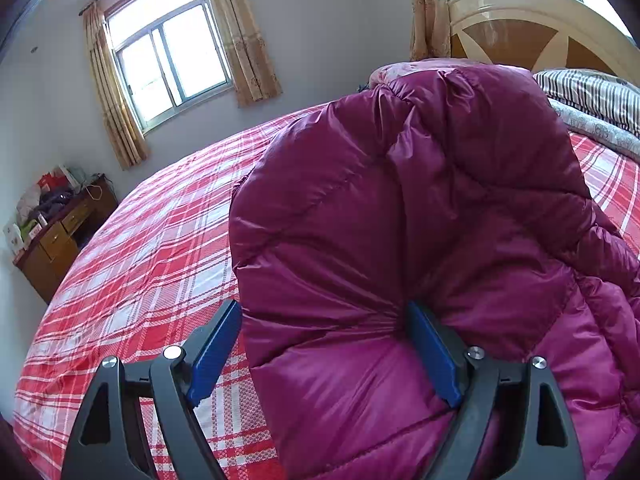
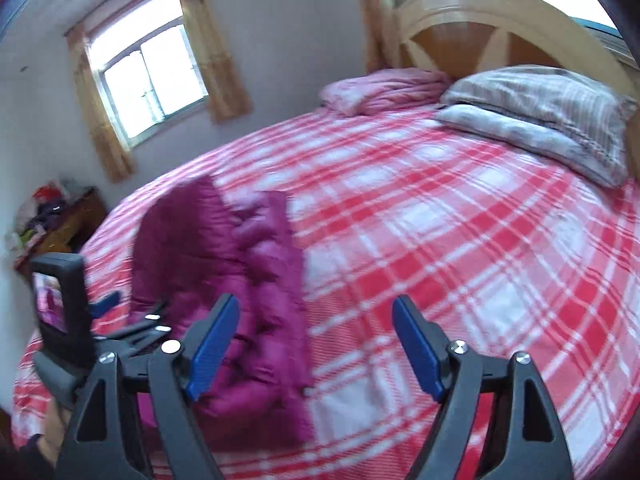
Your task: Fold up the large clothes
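Note:
A magenta puffer jacket (image 1: 400, 220) lies on the red plaid bed (image 1: 140, 240). In the left wrist view it fills the centre and right. My left gripper (image 1: 324, 320) is open, with a bulge of the jacket between its blue pads (image 1: 430, 352); the right pad presses into the fabric. In the right wrist view the jacket (image 2: 224, 280) lies folded at the left. My right gripper (image 2: 316, 316) is open and empty above the plaid sheet, to the right of the jacket. The left gripper (image 2: 120, 312) shows at the far left beside the jacket.
Pillows (image 2: 540, 116) and a pink folded blanket (image 2: 384, 88) lie at the wooden headboard (image 2: 480, 28). A cluttered wooden dresser (image 1: 60, 224) stands left of the bed under a curtained window (image 1: 168, 60).

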Demonstrator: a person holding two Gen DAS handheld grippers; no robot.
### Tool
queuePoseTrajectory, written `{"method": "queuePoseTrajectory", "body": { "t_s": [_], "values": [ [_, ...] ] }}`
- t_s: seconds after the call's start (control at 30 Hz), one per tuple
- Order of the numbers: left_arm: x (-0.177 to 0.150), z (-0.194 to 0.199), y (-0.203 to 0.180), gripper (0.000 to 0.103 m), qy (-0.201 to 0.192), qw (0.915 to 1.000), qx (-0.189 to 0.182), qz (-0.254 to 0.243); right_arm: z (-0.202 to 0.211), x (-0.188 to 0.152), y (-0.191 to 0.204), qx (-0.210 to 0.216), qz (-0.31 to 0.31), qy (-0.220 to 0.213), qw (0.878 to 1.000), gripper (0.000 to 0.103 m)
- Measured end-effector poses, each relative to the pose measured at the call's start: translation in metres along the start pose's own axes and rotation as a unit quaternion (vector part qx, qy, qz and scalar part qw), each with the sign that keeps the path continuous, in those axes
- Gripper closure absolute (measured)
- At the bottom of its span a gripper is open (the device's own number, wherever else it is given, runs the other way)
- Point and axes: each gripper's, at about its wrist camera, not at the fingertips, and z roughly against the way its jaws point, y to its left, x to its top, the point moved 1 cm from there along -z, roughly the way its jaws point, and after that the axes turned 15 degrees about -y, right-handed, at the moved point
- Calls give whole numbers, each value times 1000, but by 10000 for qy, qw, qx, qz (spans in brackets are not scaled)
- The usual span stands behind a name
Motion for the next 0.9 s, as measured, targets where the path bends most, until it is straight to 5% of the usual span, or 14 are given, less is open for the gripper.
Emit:
{"method": "queuePoseTrajectory", "body": {
  "t_s": [0.2,0.3,0.63,0.77,0.9],
  "values": [
    [1,4,-4,18,18,10000,-38,25,-37,-27,28,233,419,770,9959,72],
    [0,3,7,18,64,9995,-271,156,-44,-53,14,132,408,1057,9935,79],
    [19,3,10,16,-187,9991,-374,37,-43,-63,4,-11,631,1233,9904,79],
    [29,1,41,16,-465,9982,-121,373,-19,-22,11,-285,726,546,9955,52],
    [34,-19,67,16,-323,9968,293,677,-16,19,47,90,783,127,9968,52]
  ]
}}
